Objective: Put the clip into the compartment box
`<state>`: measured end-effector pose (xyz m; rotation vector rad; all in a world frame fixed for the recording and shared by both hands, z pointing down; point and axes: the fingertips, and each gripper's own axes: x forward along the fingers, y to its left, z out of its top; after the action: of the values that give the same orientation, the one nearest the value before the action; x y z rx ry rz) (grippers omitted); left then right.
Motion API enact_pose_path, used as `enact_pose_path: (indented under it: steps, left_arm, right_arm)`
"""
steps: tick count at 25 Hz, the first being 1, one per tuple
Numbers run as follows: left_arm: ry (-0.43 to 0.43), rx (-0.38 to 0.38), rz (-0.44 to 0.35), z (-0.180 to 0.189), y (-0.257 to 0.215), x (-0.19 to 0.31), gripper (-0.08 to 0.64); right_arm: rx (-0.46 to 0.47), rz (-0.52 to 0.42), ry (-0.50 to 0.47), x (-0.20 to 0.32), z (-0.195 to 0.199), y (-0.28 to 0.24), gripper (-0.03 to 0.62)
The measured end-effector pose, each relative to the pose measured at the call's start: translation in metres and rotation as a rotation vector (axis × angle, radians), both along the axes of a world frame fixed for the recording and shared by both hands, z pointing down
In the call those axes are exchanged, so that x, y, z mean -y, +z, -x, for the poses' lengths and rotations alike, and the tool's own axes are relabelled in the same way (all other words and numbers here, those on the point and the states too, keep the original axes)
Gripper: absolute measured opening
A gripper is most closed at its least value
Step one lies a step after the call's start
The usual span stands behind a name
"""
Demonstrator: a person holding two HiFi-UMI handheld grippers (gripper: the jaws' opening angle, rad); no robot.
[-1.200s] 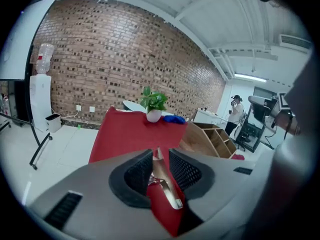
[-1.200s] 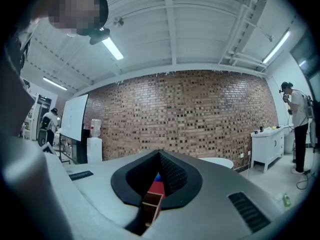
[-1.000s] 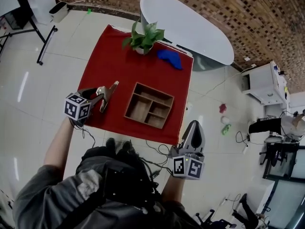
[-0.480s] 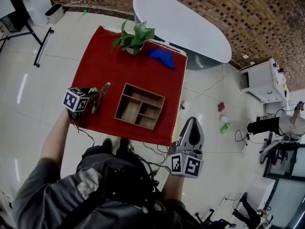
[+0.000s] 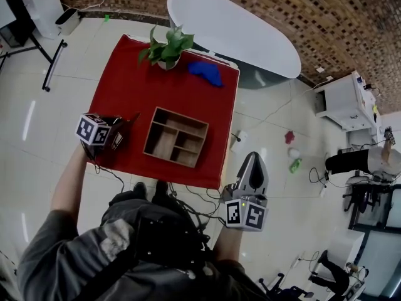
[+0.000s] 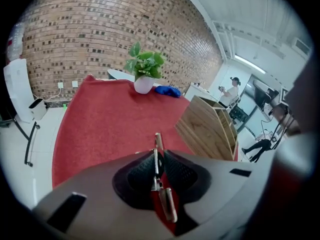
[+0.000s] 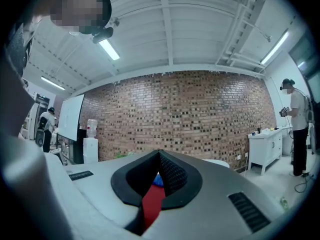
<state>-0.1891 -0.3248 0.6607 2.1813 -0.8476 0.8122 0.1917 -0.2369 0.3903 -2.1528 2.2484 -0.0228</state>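
Note:
A metal clip (image 6: pixel 156 145) lies on the red tablecloth (image 5: pixel 156 89) near its left front edge. My left gripper (image 5: pixel 124 129) points down at it. Its jaws have just been closing, and the clip (image 5: pixel 131 119) stands upright between the pads, which press on its sides in the left gripper view (image 6: pixel 159 159). The wooden compartment box (image 5: pixel 152 132) sits just right of that gripper, its outer wall (image 6: pixel 202 129) close by. My right gripper (image 5: pixel 252 160) hangs off the table's front right corner, pointing level, jaws together and empty (image 7: pixel 159 156).
A potted plant (image 5: pixel 165 47) and a blue cloth (image 5: pixel 205 72) sit at the table's far edge. A white oval table (image 5: pixel 232 30) stands behind. Cables run over the tiled floor at the front; small objects lie on the floor at the right (image 5: pixel 292 158).
The left gripper moved forward and down over the clip, and its jaws went from wide open to closed around it. The right gripper shifted slightly.

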Motion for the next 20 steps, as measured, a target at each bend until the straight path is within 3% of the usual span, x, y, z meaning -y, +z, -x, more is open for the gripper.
enact_pose_path:
  steps: [5,10,18,20]
  left_arm:
    - [-0.058,-0.057,-0.069,-0.002,-0.030,-0.002,0.060]
    - [-0.115,-0.199,-0.171,-0.011,-0.092,-0.009,0.060]
    - [-0.074,-0.473,-0.325,-0.055,-0.213,-0.032,0.060]
    - [-0.057,-0.511,-0.360,-0.064,-0.231,-0.039,0.060]
  right_arm:
    - [0.008,-0.012,-0.003,-0.001,-0.006,-0.004,0.011]
    - [0.009,-0.029,-0.014,-0.004,-0.006,-0.015,0.011]
    - [0.013,-0.054,-0.027,-0.012,-0.006,-0.029,0.011]
    - [0.013,-0.057,-0.026,-0.016,-0.007,-0.031,0.011]
